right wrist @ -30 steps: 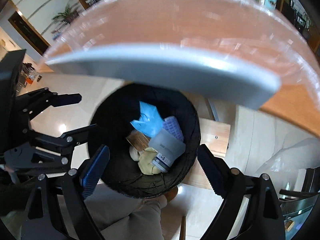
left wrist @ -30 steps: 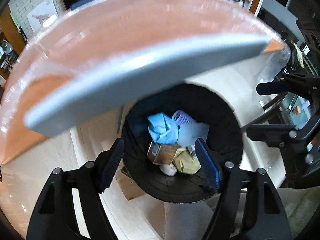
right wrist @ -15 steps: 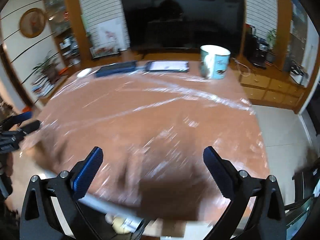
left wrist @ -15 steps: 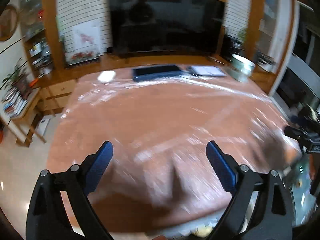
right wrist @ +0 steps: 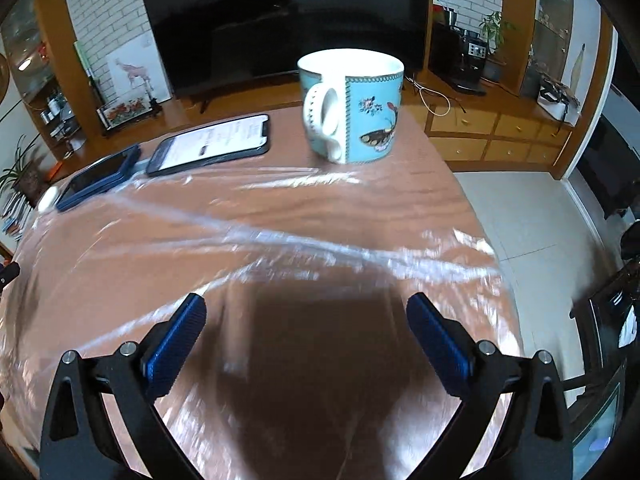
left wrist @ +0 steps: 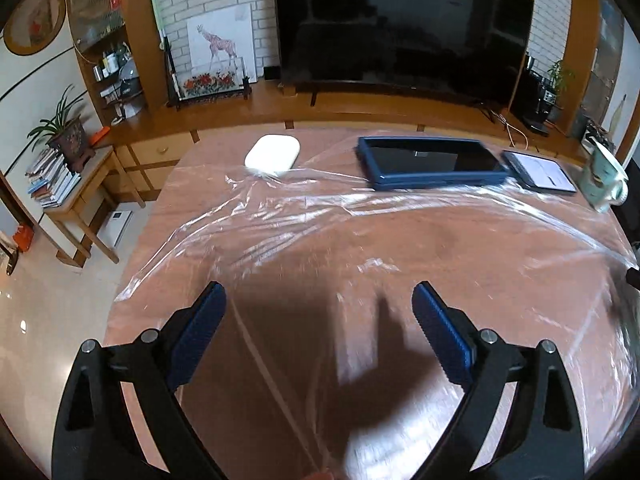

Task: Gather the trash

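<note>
We hold both tools above the desk [left wrist: 304, 240], which lies under a sheet of wrinkled clear plastic film [left wrist: 360, 208]. The left hand-held gripper [left wrist: 318, 336] stands with its jaws wide apart and nothing between them; the right hand-held gripper [right wrist: 306, 338] is the same, wide and empty. As for the task's thing, we find no trash anywhere on the desk in either view, and no bin is in view. What sits along the far edge looks like belongings, not rubbish: a white oval case [left wrist: 273, 156], a dark tablet in a blue cover [left wrist: 434, 162], a smartphone [right wrist: 212, 145] with its screen lit, and a blue butterfly mug [right wrist: 354, 106] standing upright near the right corner. They sit in a row along that edge, each apart from the next as far as we can tell. The near part of the desk is blurred and in the shadow of the tools, so a small scrap there could escape us. Our judgement: the collecting reads as finished or close to it, with at most a last check of the surface left.
</note>
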